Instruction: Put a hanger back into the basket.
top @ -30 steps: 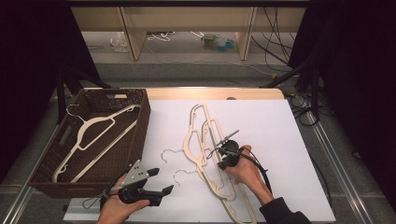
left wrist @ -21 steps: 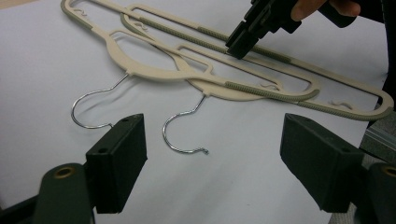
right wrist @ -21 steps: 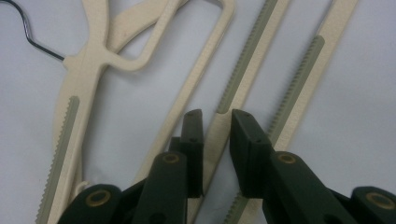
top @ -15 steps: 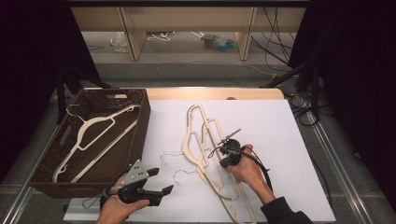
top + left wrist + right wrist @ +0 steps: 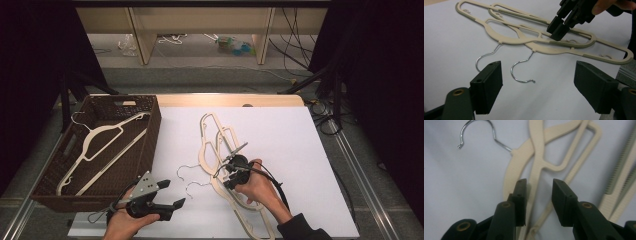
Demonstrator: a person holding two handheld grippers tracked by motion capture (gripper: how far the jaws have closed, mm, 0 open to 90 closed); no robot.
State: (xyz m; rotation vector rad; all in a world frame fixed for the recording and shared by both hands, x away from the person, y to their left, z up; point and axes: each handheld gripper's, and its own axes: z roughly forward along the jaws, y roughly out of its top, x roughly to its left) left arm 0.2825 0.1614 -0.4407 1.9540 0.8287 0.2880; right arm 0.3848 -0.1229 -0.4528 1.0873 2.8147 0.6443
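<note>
Two beige plastic hangers with wire hooks lie crossed on the white table top. My right gripper hovers low over their crossed arms. Its jaws have just been opening and stand a little apart. One thin hanger arm runs through the gap, and the pads do not press on it. The left gripper view shows the right gripper tip-down on the hangers. My left gripper is held near the table's front edge, wide open with nothing between its jaws, facing the hooks.
A brown woven basket stands at the left of the table with one beige hanger lying in it. Bare white surface stretches to the right of the hangers. Cables trail on the floor beyond the table.
My right gripper has shifted slightly to the left over the hangers and its jaws have parted. The left gripper and the hangers have stayed put.
</note>
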